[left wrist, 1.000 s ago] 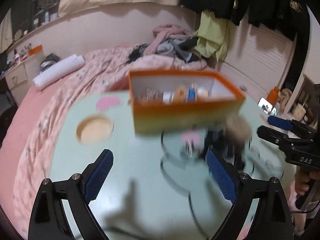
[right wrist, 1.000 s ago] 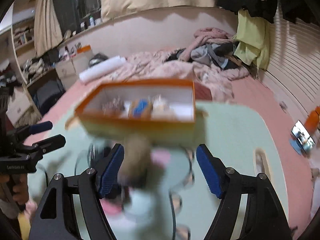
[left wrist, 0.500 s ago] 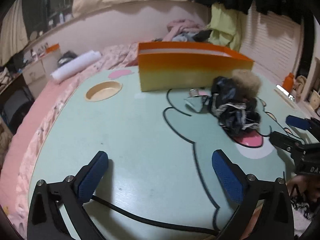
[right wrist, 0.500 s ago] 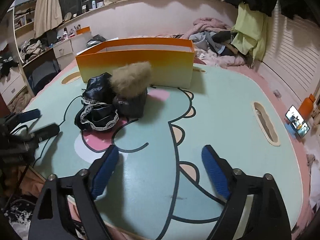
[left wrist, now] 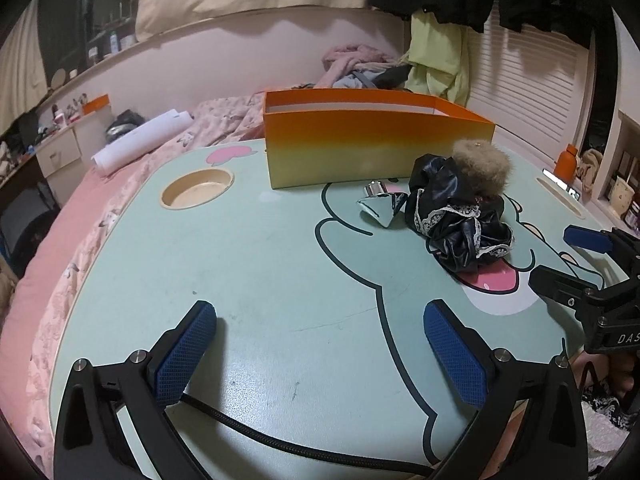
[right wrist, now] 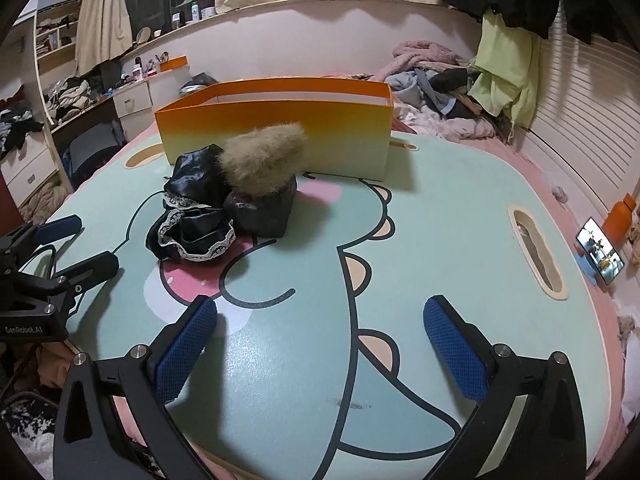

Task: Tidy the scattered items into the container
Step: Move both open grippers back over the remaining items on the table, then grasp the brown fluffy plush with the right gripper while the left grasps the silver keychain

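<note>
3 items at least lie loose on the surface [left wrist: 256, 280] just in front of the orange container [left wrist: 372, 148]: a black lace-trimmed bundle [left wrist: 460, 224], a fur-topped piece [right wrist: 260, 160] and a shiny silver object [left wrist: 380, 204]. Your left tool [left wrist: 320, 348] gapes wide and empty; your right tool [right wrist: 320, 344] is opening, nothing between its jaws. You've all 3 left to move.

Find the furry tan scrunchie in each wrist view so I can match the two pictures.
Left wrist: the furry tan scrunchie sits right of centre, in the upper half, on the black lace-trimmed pile.
Right wrist: the scrunchie is left of centre, in the upper half, atop a dark item.
Shared landmark: the orange box stands just behind it in both.
</note>
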